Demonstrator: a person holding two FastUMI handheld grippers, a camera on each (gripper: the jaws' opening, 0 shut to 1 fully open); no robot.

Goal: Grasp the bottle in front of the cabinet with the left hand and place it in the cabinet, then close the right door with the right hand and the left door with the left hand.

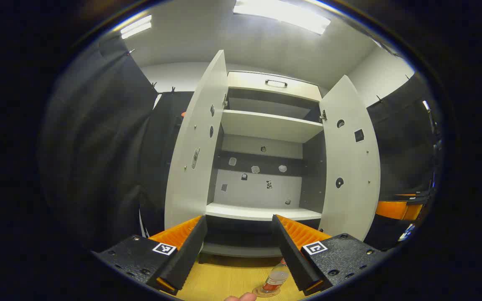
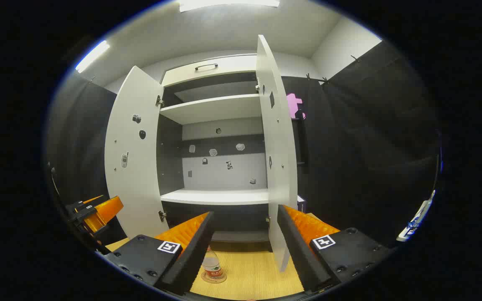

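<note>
— So where did things stand for the first step?

— Nothing had been grasped. From the left: the left door (image 1: 195, 146) stood swung wide, the cabinet (image 1: 262, 125) shelves were bare, and the right door (image 1: 352, 159) was open too. The left gripper (image 1: 239, 246) hung above the wooden floor (image 1: 224, 280) with its fingers spread wide and nothing between them. The bottle (image 1: 276, 278) stood upright on a small round mat in front of the cabinet, low and just beside the inner edge of that gripper's right finger (image 1: 293, 251), not centred in the gap.

— And the other hand?

— The right gripper (image 2: 245, 251) was likewise spread and empty, facing the cabinet, with the bottle (image 2: 211, 265) near its left finger.

— How should the grasp have gone, then?

— I judged the left claw needed to shift rightward and drop until the bottle's body sat midway between the pads, then close on the body rather than the narrow neck. A light plastic bottle tips easily, so a finger nudging it first was the risk.
</note>
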